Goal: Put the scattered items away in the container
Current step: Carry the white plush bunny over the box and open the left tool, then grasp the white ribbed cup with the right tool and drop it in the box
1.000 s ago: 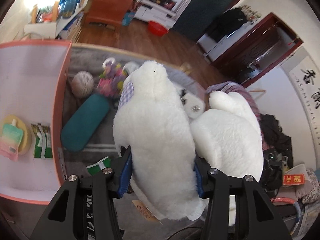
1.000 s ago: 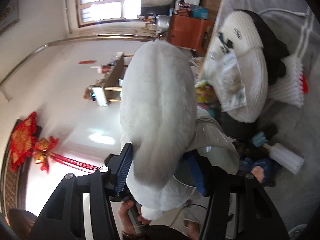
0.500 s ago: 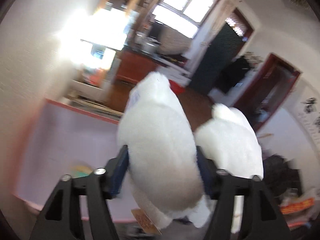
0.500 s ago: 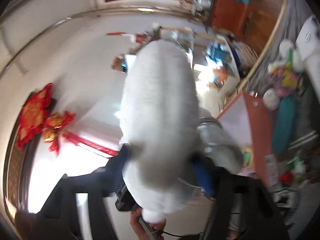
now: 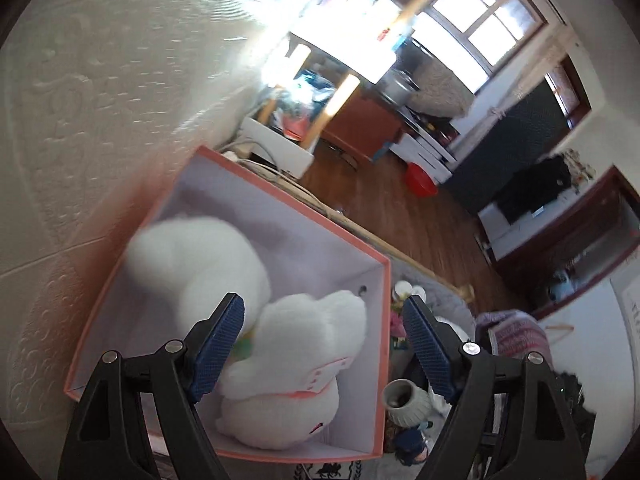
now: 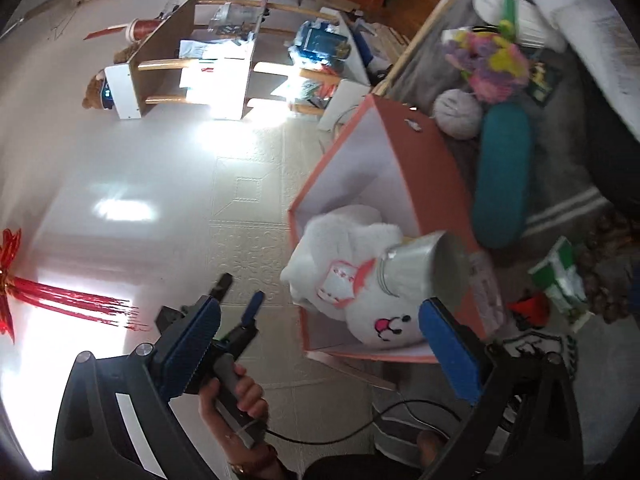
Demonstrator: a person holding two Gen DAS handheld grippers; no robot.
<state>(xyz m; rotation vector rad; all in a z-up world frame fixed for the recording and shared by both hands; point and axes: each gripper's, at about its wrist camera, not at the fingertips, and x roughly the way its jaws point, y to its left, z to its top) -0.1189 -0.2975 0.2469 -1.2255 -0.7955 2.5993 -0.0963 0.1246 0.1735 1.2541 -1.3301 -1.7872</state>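
A white plush toy [image 5: 296,364] lies inside the pink box [image 5: 382,320], which stands against the white wall. In the right wrist view the plush [image 6: 352,272] shows its pink mouth and fills the box [image 6: 424,168]. My left gripper [image 5: 324,344] is open and empty just above the box. My right gripper [image 6: 320,348] is open and empty in front of the box. The left gripper, held in a hand, shows in the right wrist view [image 6: 236,316].
A silvery pot [image 6: 416,264] sits at the box's edge. On the grey rug lie a teal case [image 6: 502,176], a yarn ball [image 6: 458,114], colourful flowers [image 6: 492,60], a green packet [image 6: 560,276] and a white roll [image 6: 588,28]. A small grey vase [image 5: 406,398] stands beside the box.
Both grippers were shut on the white plush and carried it over the box. Now both are open and the plush lies in the box.
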